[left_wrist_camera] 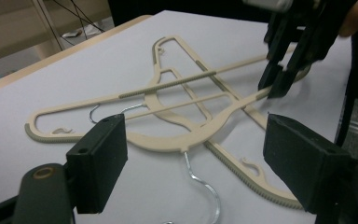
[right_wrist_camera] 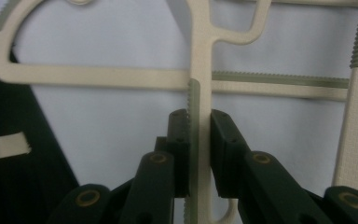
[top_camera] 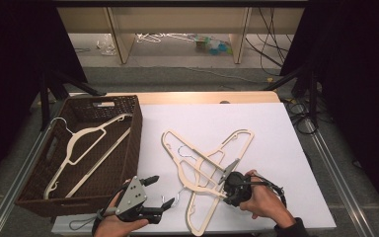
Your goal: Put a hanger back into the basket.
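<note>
We see cream hangers [top_camera: 205, 163] with grey-green ribbed strips and silver hooks, one pinched in our black right hand-held gripper [top_camera: 230, 190]; beneath it a white bench [top_camera: 276, 143]; beside our left hand-held gripper [top_camera: 157, 193], a dark brown woven basket [top_camera: 131, 148].

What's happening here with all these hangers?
A person holds a gripper in each hand at a white table. The right gripper is shut on the arm of a cream hanger, which lies crossed with a second hanger. The left gripper hovers open nearby, holding nothing. Another hanger already lies in the brown basket.
</note>
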Action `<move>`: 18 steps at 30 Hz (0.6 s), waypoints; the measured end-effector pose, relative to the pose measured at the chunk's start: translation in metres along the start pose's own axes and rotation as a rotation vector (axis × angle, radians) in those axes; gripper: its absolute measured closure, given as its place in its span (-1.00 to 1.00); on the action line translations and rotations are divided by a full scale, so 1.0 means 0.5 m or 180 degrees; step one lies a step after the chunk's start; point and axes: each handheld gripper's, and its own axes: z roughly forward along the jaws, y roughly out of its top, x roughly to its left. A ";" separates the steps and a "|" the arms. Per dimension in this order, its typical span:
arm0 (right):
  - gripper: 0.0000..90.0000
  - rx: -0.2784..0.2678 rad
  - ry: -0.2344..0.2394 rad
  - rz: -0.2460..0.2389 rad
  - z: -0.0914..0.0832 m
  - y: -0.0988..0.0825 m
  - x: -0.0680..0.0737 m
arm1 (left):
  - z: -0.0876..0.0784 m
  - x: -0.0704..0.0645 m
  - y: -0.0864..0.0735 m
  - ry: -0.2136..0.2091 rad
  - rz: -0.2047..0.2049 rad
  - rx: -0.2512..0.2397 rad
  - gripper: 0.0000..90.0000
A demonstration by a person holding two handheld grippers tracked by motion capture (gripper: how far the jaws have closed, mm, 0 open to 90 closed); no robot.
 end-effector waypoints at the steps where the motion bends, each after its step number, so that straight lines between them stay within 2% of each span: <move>1: 0.77 -0.0011 0.0025 -0.0008 -0.009 -0.002 0.000 | 0.007 0.002 0.000 -0.0035 -0.0032 0.0036 -0.52; 2: 0.77 -0.0018 0.0051 -0.0044 -0.020 -0.005 -0.002 | 0.013 0.006 0.000 -0.0063 -0.0033 0.0035 -0.52; 6: 0.77 -0.0048 0.0094 -0.0113 -0.052 -0.013 -0.001 | 0.039 0.021 0.002 -0.0003 -0.0015 0.0125 -0.50; 9: 0.77 -0.0041 0.0095 -0.0171 -0.068 -0.019 0.002 | 0.060 0.032 0.004 -0.0010 0.0063 0.0191 -0.53; 12: 0.77 -0.0055 0.0086 -0.0209 -0.077 -0.025 0.003 | 0.081 0.036 0.003 0.0003 0.0204 0.0301 -0.53; 14: 0.77 -0.0071 0.0099 -0.0200 -0.082 -0.030 0.003 | 0.098 0.034 0.000 -0.0063 0.0266 0.0407 -0.53; 16: 0.77 -0.0091 0.0105 -0.0202 -0.084 -0.034 0.003 | 0.110 0.028 0.000 -0.0060 0.0326 0.0478 -0.53; 18: 0.77 -0.0091 0.0123 -0.0206 -0.087 -0.038 0.004 | 0.118 0.019 0.002 -0.0125 0.0485 0.0520 -0.52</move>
